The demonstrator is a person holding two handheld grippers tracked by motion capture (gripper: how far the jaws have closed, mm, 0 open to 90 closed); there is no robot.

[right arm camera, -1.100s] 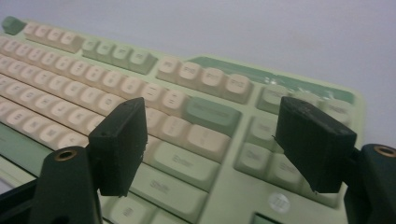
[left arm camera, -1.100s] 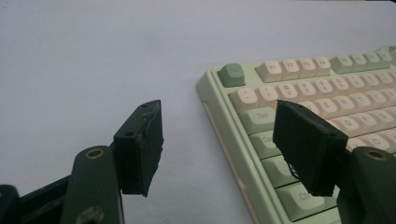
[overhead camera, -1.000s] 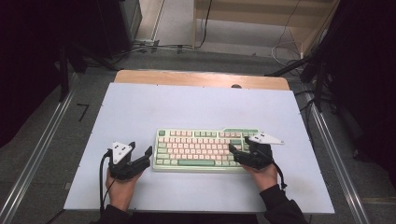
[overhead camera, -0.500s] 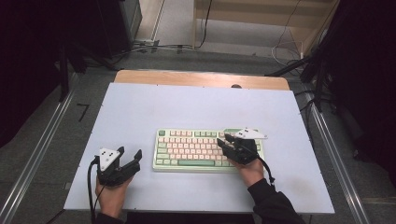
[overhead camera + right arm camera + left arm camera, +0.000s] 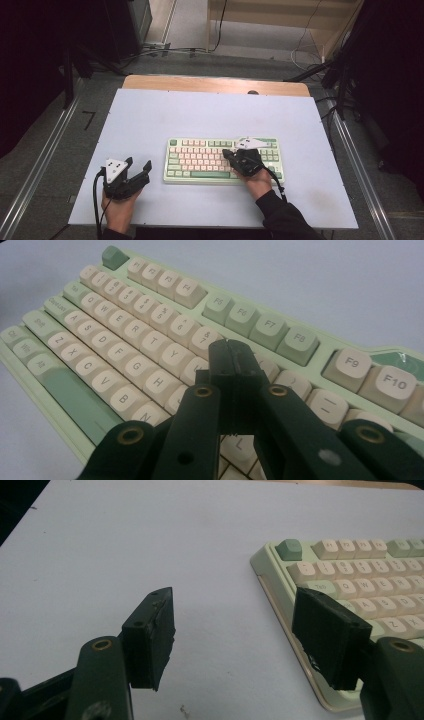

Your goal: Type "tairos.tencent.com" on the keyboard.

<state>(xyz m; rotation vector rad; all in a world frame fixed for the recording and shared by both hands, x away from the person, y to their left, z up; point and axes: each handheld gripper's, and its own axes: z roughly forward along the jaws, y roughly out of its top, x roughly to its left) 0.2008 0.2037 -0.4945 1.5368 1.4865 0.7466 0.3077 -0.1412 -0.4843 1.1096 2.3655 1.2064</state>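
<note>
Your right gripper [image 5: 235,156] sits over the keyboard [image 5: 200,160] mid-bench [image 5: 150,120], fingers just closed together, empty. Your left gripper [image 5: 137,169] rests beside the keyboard's left end, fingers wide apart, empty.

A: Left gripper [image 5: 137,169]: black body, grey three-cornered plate on top, black cable trailing off the back. Flat rectangular black pads [image 5: 152,635], brass-ringed holes in the arms.

B: Same build on right gripper [image 5: 230,154]: black, grey plate, brass-ringed pivots, small pale dot on one arm. Black sleeve [image 5: 280,215] on that forearm.
</note>
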